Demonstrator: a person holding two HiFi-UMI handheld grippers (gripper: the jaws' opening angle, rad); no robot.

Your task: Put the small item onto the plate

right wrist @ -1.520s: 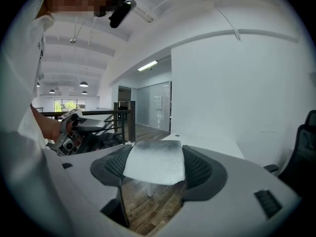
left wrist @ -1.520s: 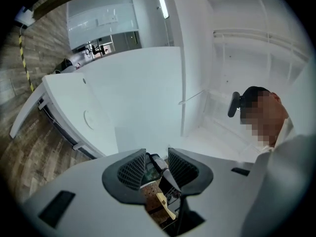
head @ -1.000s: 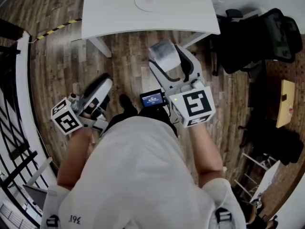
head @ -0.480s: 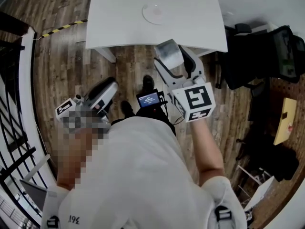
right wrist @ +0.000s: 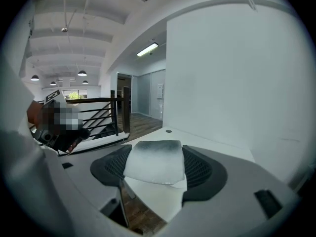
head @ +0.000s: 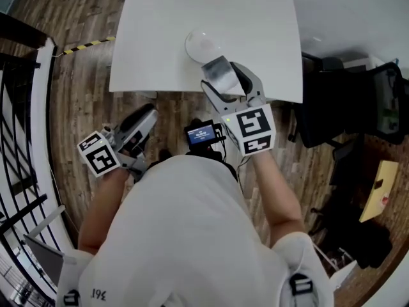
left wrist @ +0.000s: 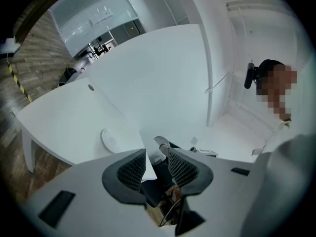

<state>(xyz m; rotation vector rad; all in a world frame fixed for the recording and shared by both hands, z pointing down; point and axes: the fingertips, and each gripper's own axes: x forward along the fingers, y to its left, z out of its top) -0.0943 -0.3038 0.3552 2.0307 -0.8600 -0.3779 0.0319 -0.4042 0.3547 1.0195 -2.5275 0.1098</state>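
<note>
I grip the small item (head: 219,75) in the right gripper (right wrist: 155,169); the plate (head: 199,43) lies just beyond it, by the table's (head: 255,31) near edge.

- Worktop (head: 255,18) was plain white.
- Plate (head: 197,42) was white too.
- Small item (right wrist: 154,161) was white, shading to grey.
- Floor (head: 77,101) showed brown wood planks.

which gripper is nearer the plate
Right. The right gripper, shut on the pale pad, sits by the near rim of the plate; the left gripper hangs over the floor, short of the table.
</note>
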